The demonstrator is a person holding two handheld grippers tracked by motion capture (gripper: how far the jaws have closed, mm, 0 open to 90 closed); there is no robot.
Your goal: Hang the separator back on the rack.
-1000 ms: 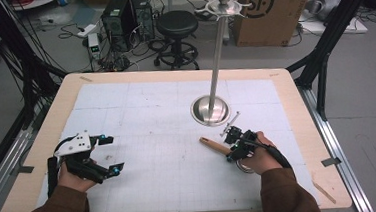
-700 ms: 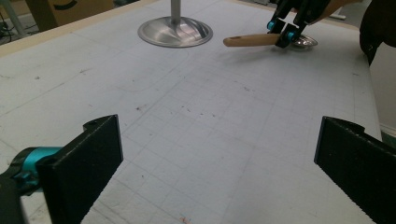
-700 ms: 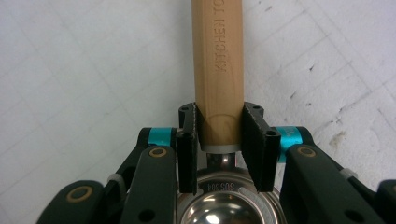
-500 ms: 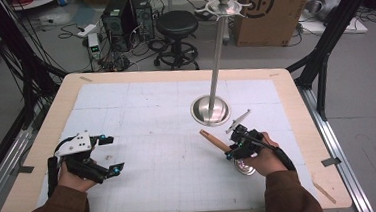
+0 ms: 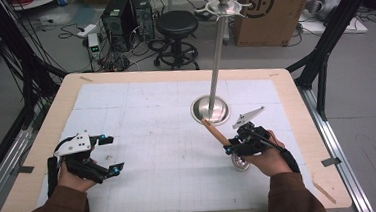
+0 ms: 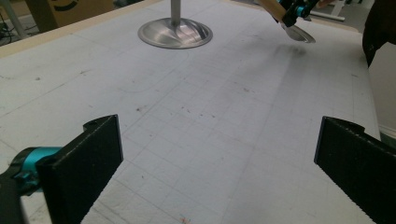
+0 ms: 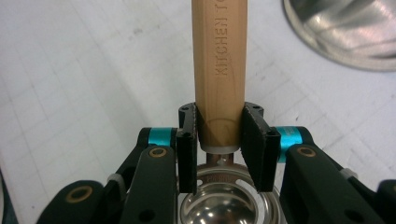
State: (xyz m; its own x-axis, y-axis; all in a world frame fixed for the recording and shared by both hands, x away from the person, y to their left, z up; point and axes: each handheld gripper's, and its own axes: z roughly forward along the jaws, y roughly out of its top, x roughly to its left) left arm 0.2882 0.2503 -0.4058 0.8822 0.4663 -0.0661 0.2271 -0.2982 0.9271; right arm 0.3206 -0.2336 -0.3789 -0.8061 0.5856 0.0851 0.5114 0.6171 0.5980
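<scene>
The right gripper (image 7: 219,149) is clamped on the lower end of the wooden handle (image 7: 218,70) of a ladle, its two black pads pressing the wood from either side just above the metal collar, with the polished bowl (image 7: 229,205) hanging directly beneath the jaws. From that grip the handle runs away from the hand and slightly upward, its long axis pointing toward the far edge of the table and at the round steel base (image 5: 210,109) of the hanging stand (image 5: 218,59); the free tip of the handle lies close to the rim of that base, though whether it touches cannot be settled from the high view. The ladle (image 5: 223,138) is thus held clear of the white mat, in the right half of the table (image 5: 39,161), nearer the near edge than the far one. The stand's hooks sit at the top of the post, well above the ladle, so the coming move appears to depend on raising the handle end toward them. The left gripper (image 5: 102,157) rests at the near left of the table, jaws wide apart and grasping nothing, well apart from both ladle and stand; the right hand is plainly the nearer one.
</scene>
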